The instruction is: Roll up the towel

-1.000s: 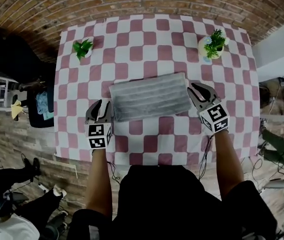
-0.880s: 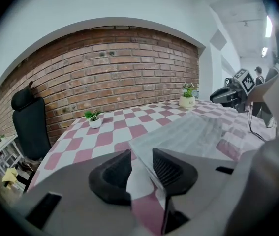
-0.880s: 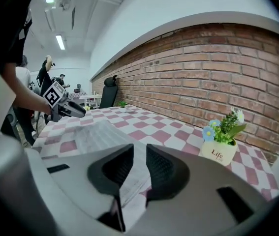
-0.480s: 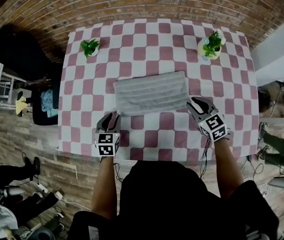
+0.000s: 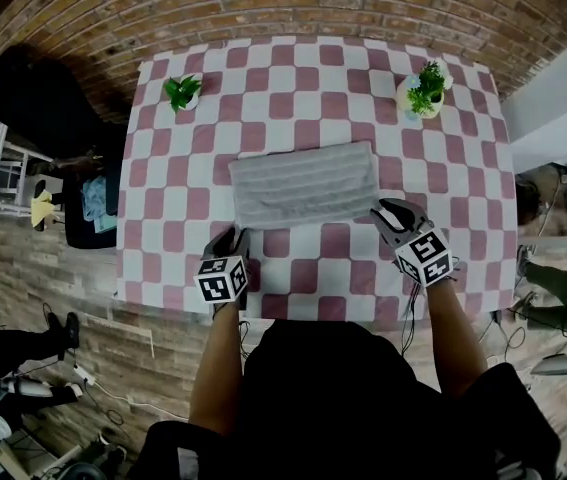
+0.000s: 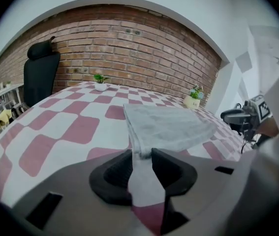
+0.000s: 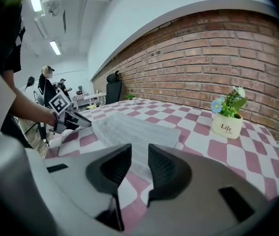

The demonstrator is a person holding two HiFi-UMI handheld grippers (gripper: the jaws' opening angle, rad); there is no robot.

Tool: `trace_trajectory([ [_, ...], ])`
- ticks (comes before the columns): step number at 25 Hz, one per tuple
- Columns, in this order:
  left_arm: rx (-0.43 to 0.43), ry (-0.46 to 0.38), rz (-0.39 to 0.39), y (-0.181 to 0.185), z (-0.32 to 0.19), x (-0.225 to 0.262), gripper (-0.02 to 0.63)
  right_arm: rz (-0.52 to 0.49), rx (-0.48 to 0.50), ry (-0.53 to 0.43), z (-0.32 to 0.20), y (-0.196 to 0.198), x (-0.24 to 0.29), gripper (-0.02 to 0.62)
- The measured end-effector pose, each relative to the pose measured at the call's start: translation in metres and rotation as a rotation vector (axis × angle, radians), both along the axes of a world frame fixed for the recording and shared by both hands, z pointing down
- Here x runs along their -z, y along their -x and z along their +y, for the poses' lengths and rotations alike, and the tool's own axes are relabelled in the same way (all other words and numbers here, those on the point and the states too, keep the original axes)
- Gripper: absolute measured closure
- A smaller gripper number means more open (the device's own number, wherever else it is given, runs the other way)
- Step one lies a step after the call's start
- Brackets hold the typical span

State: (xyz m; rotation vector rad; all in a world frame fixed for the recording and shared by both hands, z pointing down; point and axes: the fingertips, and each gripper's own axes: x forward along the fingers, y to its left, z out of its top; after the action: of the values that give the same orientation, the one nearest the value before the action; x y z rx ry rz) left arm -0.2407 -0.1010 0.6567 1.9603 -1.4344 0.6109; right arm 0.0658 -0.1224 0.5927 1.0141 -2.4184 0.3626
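Head view shows the flat towel (image 5: 303,184) mid-frame on the desk (image 5: 303,78), left tool (image 5: 234,238) and right tool (image 5: 388,211) by its near corners, narrow and empty, so next they likely pinch that edge to start rolling

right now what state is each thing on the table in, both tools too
grey ribbed fabric towel: folded flat, not rolled
left tool: jaws slightly apart, at towel's near left corner
right tool: jaws slightly apart, at towel's near right corner
left green plant in white pot: upright
right green plant in white pot: upright
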Motion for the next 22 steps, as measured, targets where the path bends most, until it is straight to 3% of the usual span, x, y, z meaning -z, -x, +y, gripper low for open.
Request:
trace_trajectory([
  [3, 0.068, 0.022, 0.084, -0.004, -0.002, 0.0, 0.48, 0.006, 0.01, 0.006, 0.003, 0.001, -0.001, 0.511],
  [6, 0.177, 0.046, 0.234, -0.008, -0.003, 0.002, 0.479, 0.0, 0.012, 0.009, 0.004, 0.003, -0.003, 0.512],
  [14, 0.673, 0.133, 0.855, -0.001, -0.002, -0.002, 0.414, -0.028, 0.048, -0.003, 0.004, 0.024, 0.002, 0.511],
  [16, 0.748, 0.133, 0.932, 0.003, -0.002, -0.003, 0.41, -0.03, 0.059, -0.003, 0.004, 0.028, 0.002, 0.512],
  [19, 0.802, 0.142, 0.996, 0.003, -0.003, -0.004, 0.384, -0.034, 0.074, -0.001, 0.004, 0.035, 0.002, 0.511],
  [22, 0.86, 0.144, 1.052, 0.003, -0.005, -0.008, 0.399, -0.036, 0.096, 0.0, 0.003, 0.044, 0.002, 0.511],
])
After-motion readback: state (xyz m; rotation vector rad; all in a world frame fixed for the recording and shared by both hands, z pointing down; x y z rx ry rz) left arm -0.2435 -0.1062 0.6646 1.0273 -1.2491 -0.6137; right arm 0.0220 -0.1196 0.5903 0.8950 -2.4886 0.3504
